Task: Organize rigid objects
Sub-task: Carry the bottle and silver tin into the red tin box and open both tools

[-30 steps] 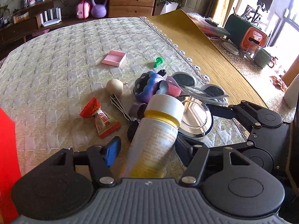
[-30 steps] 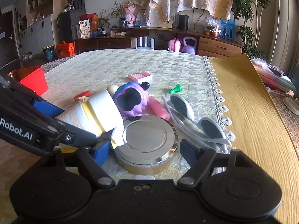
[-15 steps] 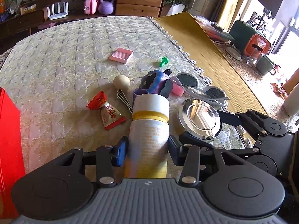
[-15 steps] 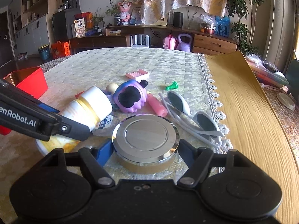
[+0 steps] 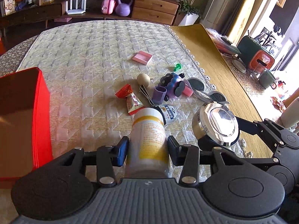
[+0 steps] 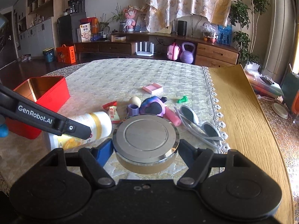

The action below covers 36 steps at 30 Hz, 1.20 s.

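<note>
The left gripper [image 5: 147,149] has its fingers clenched on the white-and-yellow bottle [image 5: 148,138], long axis running straight ahead, while the right gripper [image 6: 145,152] grips the round metal tin [image 6: 145,136]; the red box [image 5: 22,115] lies farther left on the bench.

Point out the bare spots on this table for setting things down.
Free: the quilted cloth between the red box and the candy wrapper, and the stretch beyond the pink pad. The yellow mat is bare too. Crowded: the pile around the purple toy and sunglasses.
</note>
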Each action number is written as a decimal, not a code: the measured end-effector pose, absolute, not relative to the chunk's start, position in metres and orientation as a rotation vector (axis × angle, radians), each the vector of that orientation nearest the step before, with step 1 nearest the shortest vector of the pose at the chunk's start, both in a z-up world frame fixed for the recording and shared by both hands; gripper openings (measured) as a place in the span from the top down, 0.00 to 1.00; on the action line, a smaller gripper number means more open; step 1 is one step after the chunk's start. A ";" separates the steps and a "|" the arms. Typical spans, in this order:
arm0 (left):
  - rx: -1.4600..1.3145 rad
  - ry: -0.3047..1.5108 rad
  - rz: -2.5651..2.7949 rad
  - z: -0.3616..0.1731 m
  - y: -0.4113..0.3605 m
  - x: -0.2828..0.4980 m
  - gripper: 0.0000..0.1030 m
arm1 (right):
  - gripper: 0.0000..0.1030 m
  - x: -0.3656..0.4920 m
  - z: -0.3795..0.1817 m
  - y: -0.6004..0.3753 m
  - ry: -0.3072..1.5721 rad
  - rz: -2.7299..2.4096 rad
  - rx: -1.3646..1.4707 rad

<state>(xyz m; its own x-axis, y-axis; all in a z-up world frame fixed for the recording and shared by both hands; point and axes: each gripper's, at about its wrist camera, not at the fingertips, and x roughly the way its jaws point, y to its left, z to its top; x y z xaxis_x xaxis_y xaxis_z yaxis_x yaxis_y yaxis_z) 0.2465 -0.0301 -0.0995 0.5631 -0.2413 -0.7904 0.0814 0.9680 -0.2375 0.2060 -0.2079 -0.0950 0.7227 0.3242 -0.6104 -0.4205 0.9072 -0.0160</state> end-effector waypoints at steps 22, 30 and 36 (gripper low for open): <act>-0.294 0.792 -0.011 -0.028 0.092 0.196 0.57 | 0.27 0.178 -0.036 -0.103 0.572 0.594 -0.213; -0.314 0.778 0.101 -0.038 0.154 0.205 0.57 | 0.27 0.195 -0.037 -0.042 0.592 0.673 -0.247; -0.317 0.803 0.164 -0.059 0.190 0.219 0.57 | 0.27 0.211 -0.052 0.008 0.633 0.729 -0.295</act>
